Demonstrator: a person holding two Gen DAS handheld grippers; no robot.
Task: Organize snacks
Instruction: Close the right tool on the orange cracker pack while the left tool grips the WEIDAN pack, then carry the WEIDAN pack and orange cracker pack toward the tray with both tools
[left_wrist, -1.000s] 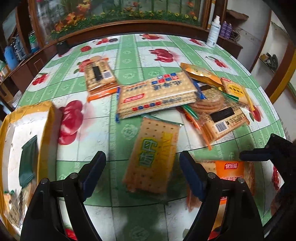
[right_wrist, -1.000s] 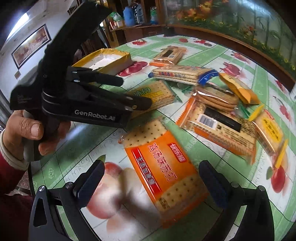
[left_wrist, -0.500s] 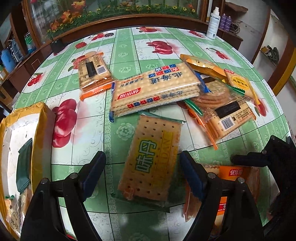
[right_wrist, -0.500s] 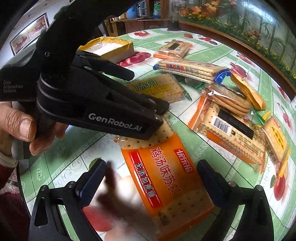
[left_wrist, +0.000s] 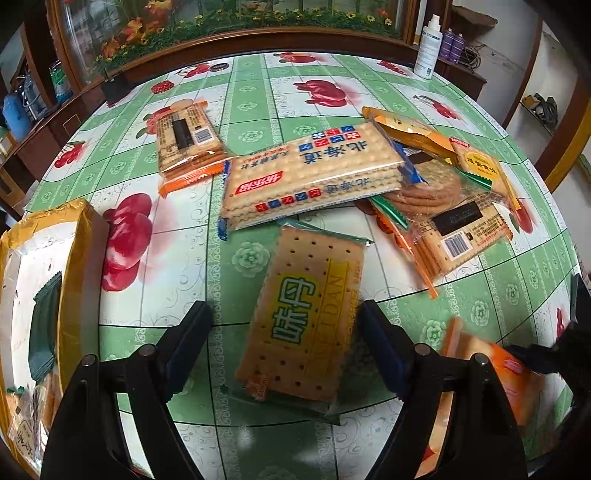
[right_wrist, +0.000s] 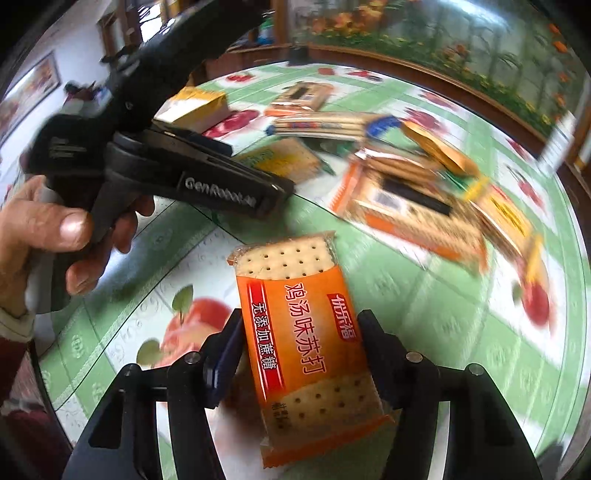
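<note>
right claw (right_wrist: 299, 354): closing, its jaws against the sides of the orange cracker pack (right_wrist: 306, 339)
left claw (left_wrist: 284, 343): spread apart, straddling the yellow-label cracker pack (left_wrist: 303, 317) without touching it
yellow-label pack: flat on the table (left_wrist: 251, 88)

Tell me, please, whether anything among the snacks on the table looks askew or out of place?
Yes: the cracker packs on the table's right side are heaped across one another at odd angles, the long cracker sleeve lying slantwise against the heap. One pack lies apart to the left. Nothing looks torn or spilled.
</note>
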